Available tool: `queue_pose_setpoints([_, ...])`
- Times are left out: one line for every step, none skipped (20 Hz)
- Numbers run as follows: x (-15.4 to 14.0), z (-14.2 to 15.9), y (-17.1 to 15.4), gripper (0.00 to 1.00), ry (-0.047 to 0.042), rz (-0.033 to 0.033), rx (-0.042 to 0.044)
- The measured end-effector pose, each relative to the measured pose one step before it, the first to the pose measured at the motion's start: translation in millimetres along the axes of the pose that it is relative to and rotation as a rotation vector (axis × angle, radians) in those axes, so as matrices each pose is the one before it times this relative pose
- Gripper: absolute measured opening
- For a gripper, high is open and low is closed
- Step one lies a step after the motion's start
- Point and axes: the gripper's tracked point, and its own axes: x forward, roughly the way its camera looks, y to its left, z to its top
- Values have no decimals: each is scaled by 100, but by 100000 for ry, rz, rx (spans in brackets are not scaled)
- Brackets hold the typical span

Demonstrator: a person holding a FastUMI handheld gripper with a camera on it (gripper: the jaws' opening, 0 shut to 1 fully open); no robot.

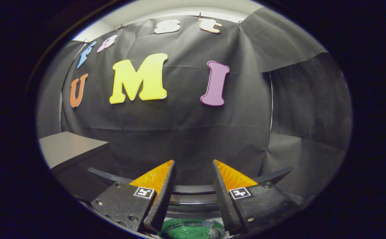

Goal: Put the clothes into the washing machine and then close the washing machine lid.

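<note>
A grey flat-topped surface (pixel 68 146) with a dark front stands beside the booth's black cloth wall (pixel 186 132), which hangs creased behind it.

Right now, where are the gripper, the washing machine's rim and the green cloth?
gripper (pixel 193 172): gripper view, the open gap midway between its fingertips.
washing machine (pixel 193 190): gripper view, the dark curved rim beyond the fingers.
green cloth (pixel 188 230): gripper view, its folds, low between the fingers.
</note>
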Motion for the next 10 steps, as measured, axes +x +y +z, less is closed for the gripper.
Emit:
queue_pose_setpoints([-316, -123, -40, 69, 163, -147, 165])
queue_pose_setpoints([-386, -221, 1, 69, -37, -142, 552])
queue_pose_setpoints([-299, -134, 4, 69, -33, -63, 187])
queue_pose_setpoints([-439, -331, 9, 69, -33, 1, -428])
queue_pose_setpoints([-310, -214, -23, 69, 137, 82, -525])
queue_pose_setpoints([-354, -191, -102, 69, 296, 155, 135])
queue_pose_setpoints([-250, -193, 24, 69, 436, 215, 536])
queue_pose_setpoints([-334, -194, -32, 69, 364, 250, 388])
queue_pose_setpoints([-373, -241, 23, 70, 582, 42, 168])
queue_pose_setpoints([-252, -359, -26, 70, 641, -94, -649])
